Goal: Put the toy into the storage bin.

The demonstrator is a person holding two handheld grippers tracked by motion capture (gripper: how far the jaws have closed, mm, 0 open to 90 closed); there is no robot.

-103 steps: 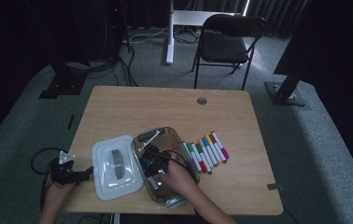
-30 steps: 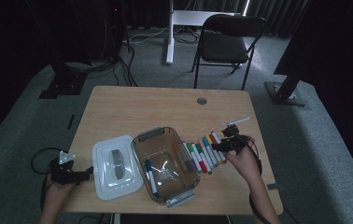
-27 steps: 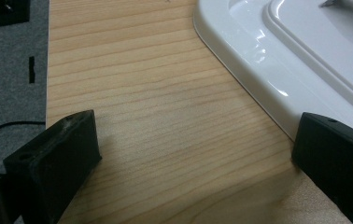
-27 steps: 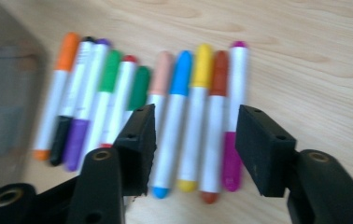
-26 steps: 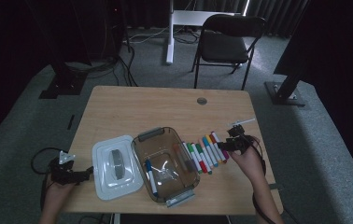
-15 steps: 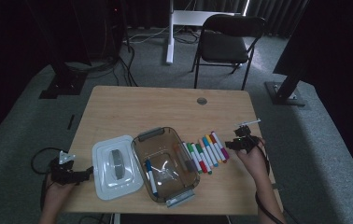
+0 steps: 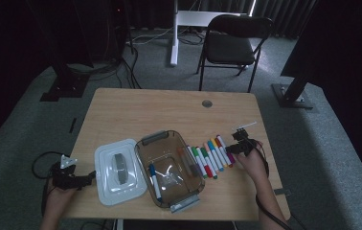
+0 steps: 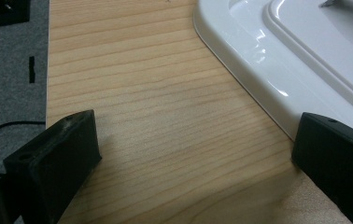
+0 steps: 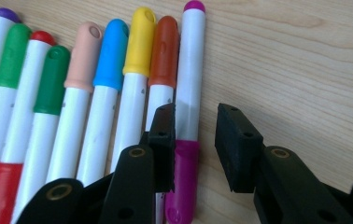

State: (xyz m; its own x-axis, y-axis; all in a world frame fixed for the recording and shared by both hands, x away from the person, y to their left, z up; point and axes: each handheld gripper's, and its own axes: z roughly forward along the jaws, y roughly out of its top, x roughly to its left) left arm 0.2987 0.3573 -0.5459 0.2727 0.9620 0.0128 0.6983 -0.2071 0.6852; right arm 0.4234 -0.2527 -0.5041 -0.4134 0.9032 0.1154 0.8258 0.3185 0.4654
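your right gripper [image 9: 193,140]: jaws just closing, straddling magenta marker [image 9: 187,112], pads not yet pressing; end of row, easiest pick.

Your magenta marker [image 9: 188,88] is white in the body, with a magenta cap and a magenta end. It lies flat on the table, last in the row, just beside the orange-capped marker [image 9: 163,60], between the jaws.
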